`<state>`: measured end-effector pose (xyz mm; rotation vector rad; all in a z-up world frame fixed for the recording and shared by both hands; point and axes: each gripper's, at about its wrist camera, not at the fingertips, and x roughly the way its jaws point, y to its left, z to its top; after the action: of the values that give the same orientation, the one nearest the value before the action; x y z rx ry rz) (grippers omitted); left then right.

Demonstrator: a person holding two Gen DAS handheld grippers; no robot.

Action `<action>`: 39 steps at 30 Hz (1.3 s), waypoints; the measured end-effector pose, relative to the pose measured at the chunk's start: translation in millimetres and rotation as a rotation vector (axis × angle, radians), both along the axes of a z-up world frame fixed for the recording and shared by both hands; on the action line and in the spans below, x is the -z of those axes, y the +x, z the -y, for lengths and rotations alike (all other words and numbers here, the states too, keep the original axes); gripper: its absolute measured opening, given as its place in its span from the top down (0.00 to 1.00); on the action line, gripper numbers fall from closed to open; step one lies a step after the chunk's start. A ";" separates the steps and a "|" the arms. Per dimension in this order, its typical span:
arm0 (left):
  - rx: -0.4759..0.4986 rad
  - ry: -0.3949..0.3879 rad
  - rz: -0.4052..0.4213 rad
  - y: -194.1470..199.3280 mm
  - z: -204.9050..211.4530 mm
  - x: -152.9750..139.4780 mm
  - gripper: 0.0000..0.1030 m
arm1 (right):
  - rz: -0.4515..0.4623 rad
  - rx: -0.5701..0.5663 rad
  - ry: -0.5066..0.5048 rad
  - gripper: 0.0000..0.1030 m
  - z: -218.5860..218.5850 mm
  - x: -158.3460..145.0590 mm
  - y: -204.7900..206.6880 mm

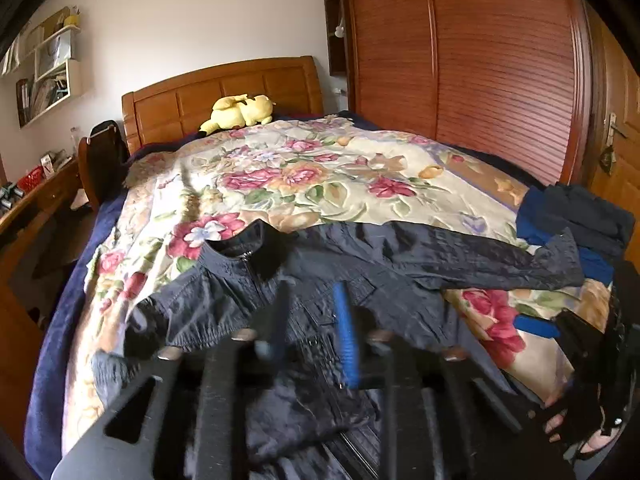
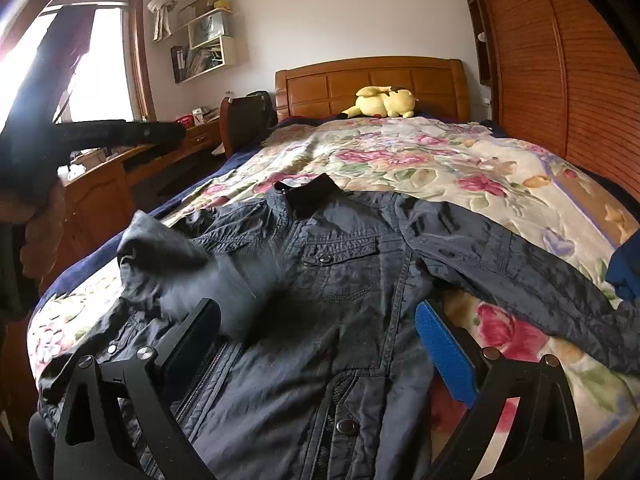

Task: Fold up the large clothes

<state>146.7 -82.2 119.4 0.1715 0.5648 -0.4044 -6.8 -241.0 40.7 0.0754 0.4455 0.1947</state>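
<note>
Dark navy, crinkled shell fabric: the jacket (image 2: 340, 280) lies front-up across the foot of the bed (image 2: 420, 152), collar toward the headboard, one sleeve folded over the chest, the other stretched out toward a pile of folded clothes (image 1: 580, 216).

Left gripper (image 1: 312, 320): jaws slightly apart, nothing visibly pinched; blurred. Right gripper (image 2: 320, 340): wide open, empty, above the front.

Risks: slick cloth may slide out of a shallow pinch; the folded sleeve may spring back; grabbing the floral bedspread (image 2: 400, 160) along with the sleeve would spoil the fold.
</note>
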 end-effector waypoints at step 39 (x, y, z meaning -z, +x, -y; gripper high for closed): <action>-0.201 -0.173 0.010 -66.2 -179.5 93.0 0.46 | -0.201 -0.201 -0.330 0.22 -74.5 2.7 134.1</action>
<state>80.5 97.4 26.4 -0.0497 0.5289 -0.2555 127.3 -166.5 37.9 -0.2767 0.6810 0.3097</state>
